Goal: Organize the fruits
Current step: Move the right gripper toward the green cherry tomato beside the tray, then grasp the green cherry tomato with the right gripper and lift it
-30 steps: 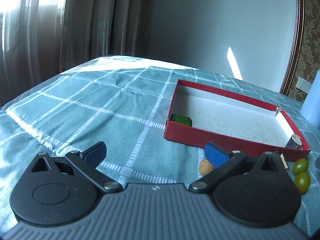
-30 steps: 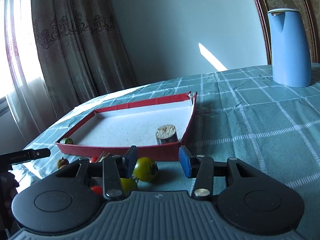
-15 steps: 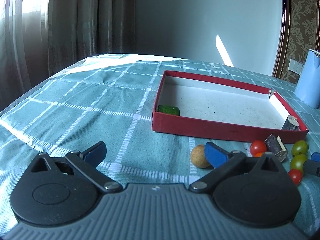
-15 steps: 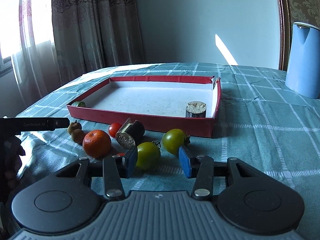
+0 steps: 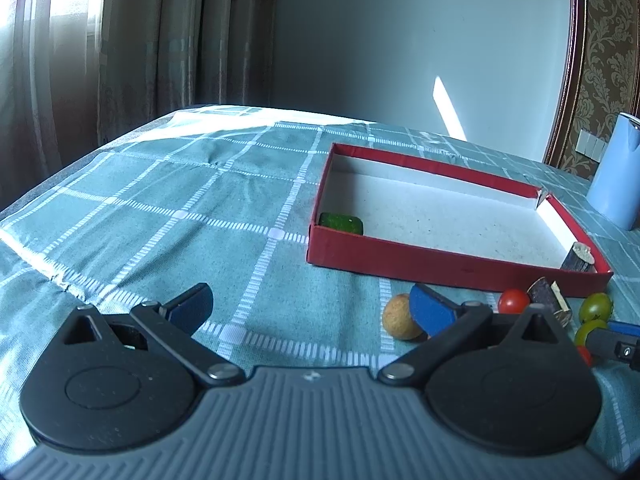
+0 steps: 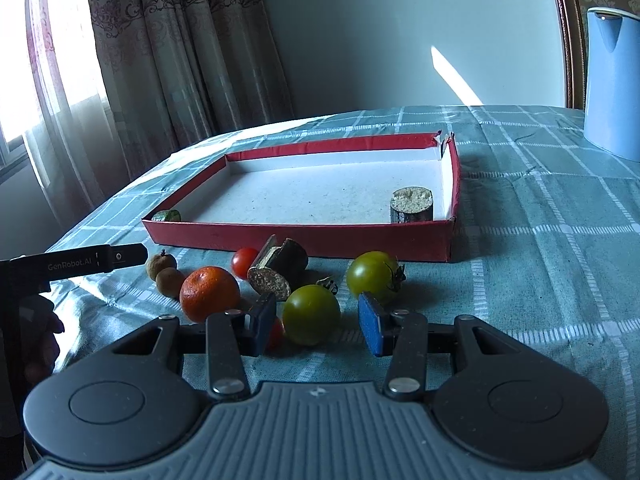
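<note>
Left tool (image 5: 308, 308) and right tool (image 6: 316, 326) both agape

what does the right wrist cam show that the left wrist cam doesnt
Only the right wrist view: the orange mandarin, a second small brown fruit, and the right gripper with open jaws either side of a green tomato.
Only the left wrist view: the left gripper, open over bare tablecloth.
Both: the red tray holding a green piece and a cut stump, and the blue jug.

Tablecloth (image 6: 540, 248): woven cloth, matt, creased. Red tray (image 6: 320, 240): cardboard, matt, inner floor speckled. Green tomatoes (image 6: 312, 314): glossy, smooth. Log pc (image 6: 412, 205) far right in tray: rough bark. Kettle (image 6: 612, 80): smooth plastic.
</note>
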Demonstrator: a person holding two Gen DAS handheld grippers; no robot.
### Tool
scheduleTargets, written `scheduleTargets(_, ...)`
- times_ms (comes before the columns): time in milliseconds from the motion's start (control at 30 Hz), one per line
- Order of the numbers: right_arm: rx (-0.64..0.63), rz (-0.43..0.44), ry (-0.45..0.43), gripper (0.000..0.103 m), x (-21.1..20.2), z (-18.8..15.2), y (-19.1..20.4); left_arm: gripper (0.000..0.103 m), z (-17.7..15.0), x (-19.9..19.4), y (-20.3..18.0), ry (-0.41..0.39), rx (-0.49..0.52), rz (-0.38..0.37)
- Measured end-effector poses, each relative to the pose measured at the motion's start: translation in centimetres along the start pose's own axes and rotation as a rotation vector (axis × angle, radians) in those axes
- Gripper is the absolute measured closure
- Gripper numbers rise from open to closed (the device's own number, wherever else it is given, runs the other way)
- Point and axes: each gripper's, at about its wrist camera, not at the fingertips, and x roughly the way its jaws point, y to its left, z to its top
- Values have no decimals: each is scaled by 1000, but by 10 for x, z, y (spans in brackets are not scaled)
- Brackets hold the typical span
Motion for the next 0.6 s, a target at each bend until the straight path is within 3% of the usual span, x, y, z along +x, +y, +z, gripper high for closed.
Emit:
scheduleTargets(300,50,43,3,67,2,0,-7,0,0,2,-1,10,7,12)
scheduleTargets(600,12,18,-12,72,0,-1,1,0,0,1,-1,10,4,12)
